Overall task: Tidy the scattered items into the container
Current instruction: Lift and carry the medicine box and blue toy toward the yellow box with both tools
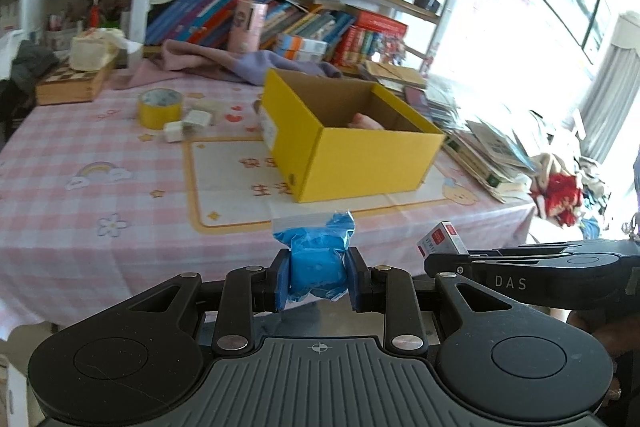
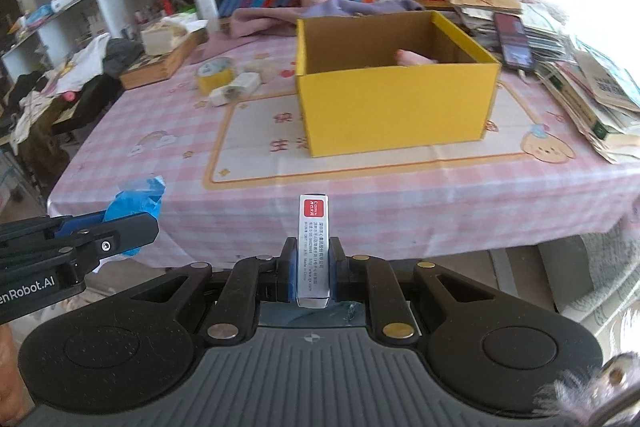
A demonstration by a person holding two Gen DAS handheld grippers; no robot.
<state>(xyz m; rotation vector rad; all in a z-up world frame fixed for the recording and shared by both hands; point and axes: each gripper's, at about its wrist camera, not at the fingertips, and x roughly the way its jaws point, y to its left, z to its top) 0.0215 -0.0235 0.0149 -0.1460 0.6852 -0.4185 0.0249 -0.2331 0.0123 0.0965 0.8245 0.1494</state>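
My left gripper (image 1: 318, 277) is shut on a blue plastic bag (image 1: 318, 259), held off the table's near edge. My right gripper (image 2: 313, 267) is shut on a small white box with a red label (image 2: 313, 239), upright between the fingers. The open yellow cardboard box (image 1: 352, 155) stands on the pink checked tablecloth, also in the right wrist view (image 2: 396, 107), with a pink item (image 2: 412, 58) inside. The right gripper with its white box (image 1: 442, 241) shows at right in the left view; the left gripper with its blue bag (image 2: 136, 203) shows at left in the right view.
A yellow tape roll (image 1: 160, 108) and white adapters (image 1: 188, 125) lie left of the box. A wooden box (image 1: 74, 83) with a tissue pack, purple cloth (image 1: 240, 61), bookshelves behind, and stacked books (image 2: 592, 99) with a phone (image 2: 514, 43) at right.
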